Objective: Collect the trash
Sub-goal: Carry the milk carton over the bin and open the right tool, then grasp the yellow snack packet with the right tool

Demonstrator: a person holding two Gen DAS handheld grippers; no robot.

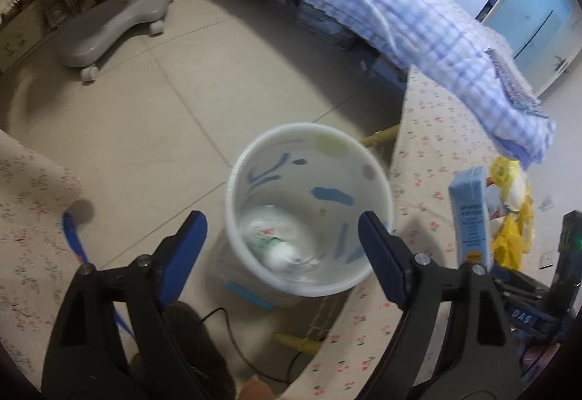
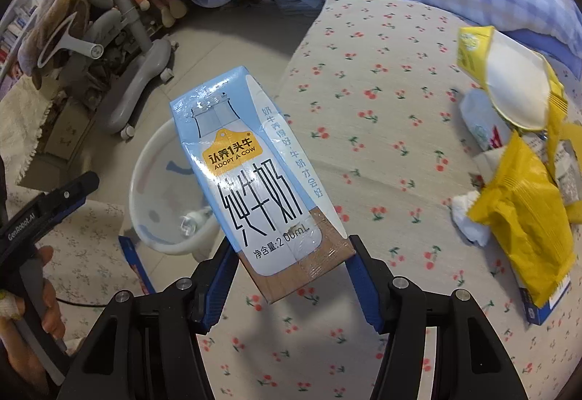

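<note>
Carton (image 2: 254, 181) reading "ADOPT A COW" pinched by right jaws; left jaws spread.

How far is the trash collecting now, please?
Done: crumpled trash already lies in the white bin, under the open, empty left gripper. In hand: the right gripper holds a milk carton. Left: yellow wrappers and a white tissue remain on the floral cloth.

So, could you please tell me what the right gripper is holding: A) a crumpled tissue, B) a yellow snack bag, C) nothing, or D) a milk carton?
D: the right gripper is clamped on the base of the blue-and-white milk carton.
</note>
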